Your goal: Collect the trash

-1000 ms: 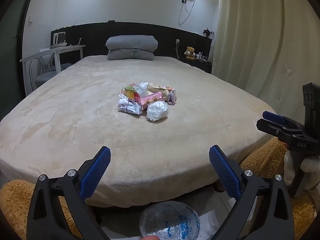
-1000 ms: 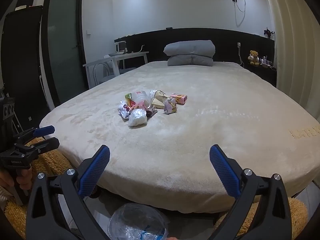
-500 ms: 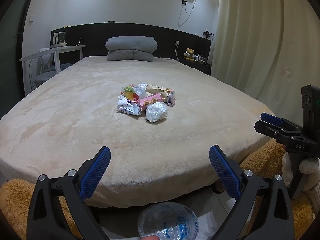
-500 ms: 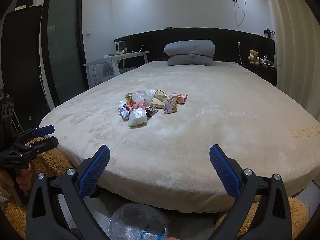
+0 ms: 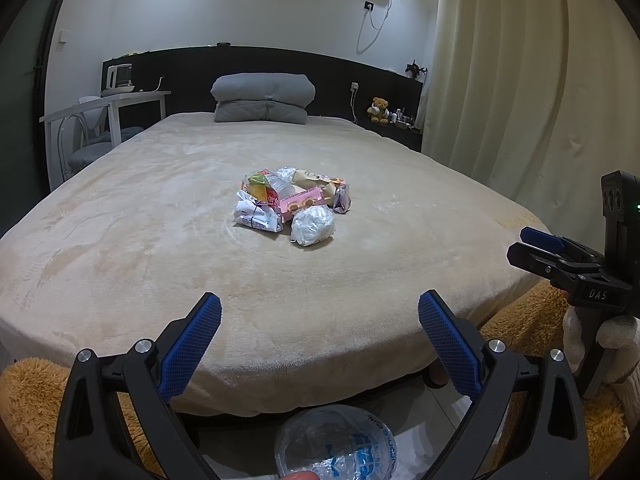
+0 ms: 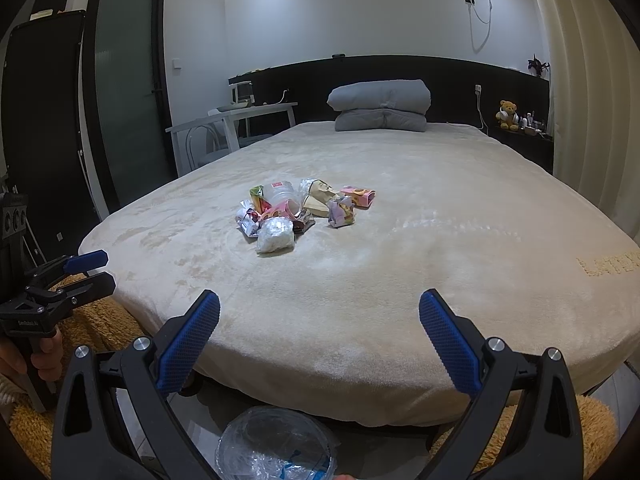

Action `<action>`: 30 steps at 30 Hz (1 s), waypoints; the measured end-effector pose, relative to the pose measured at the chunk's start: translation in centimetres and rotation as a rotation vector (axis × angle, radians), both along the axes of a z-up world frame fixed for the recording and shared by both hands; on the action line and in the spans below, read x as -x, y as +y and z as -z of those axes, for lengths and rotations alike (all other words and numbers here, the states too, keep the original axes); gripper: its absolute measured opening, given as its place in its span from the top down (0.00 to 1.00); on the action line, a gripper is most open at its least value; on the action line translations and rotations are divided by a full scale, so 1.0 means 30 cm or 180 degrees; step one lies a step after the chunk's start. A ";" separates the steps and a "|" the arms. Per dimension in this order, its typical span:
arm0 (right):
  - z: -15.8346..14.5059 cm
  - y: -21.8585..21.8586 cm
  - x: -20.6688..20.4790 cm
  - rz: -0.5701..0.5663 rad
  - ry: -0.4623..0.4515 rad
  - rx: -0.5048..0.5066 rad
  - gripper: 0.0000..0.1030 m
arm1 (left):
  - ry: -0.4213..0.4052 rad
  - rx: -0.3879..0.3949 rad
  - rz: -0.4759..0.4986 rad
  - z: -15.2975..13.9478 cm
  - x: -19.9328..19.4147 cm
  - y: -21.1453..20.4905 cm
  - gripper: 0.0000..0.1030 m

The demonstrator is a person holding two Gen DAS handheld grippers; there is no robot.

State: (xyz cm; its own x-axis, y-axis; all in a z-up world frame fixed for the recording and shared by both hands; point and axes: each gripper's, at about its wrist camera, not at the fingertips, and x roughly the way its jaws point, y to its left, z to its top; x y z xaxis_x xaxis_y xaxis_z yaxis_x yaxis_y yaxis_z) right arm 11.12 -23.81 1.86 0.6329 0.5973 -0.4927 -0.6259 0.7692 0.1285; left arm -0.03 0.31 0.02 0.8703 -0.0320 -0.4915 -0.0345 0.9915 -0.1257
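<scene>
Both the left hand-held gripper (image 5: pixel 319 338) and the right hand-held gripper (image 6: pixel 319 338) hang wide and empty at the foot of the bed (image 5: pixel 160 208), likely lining up on the trash pile (image 5: pixel 294 206) heaped mid-mattress, well beyond reach

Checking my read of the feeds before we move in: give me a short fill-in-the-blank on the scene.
1. The trash pile lies on the ____.
2. Both the left gripper and the right gripper are ____.
3. The teddy bear sits near the ____ curtain.
4. The folded grey duvet rests against the ____ headboard.

Answers: bed; open; cream; black
</scene>
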 end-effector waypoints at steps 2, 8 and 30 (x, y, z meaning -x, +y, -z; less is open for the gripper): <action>0.000 0.000 0.000 -0.0004 0.0002 0.0001 0.04 | 0.0002 -0.0003 0.0006 -0.001 -0.001 0.001 0.06; 0.001 -0.001 -0.001 0.0000 0.0000 0.0003 0.04 | 0.0004 0.0001 0.0004 0.000 -0.001 0.000 0.06; 0.002 -0.001 0.003 -0.0023 -0.0019 0.0014 0.04 | 0.0005 -0.0002 0.0023 -0.002 -0.003 -0.009 0.06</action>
State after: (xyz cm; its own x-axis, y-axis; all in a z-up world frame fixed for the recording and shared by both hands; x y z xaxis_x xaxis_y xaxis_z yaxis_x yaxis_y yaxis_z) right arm 11.03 -23.83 1.80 0.6315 0.5997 -0.4915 -0.6322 0.7652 0.1215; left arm 0.07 0.03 0.10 0.8693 -0.0379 -0.4929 -0.0275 0.9918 -0.1249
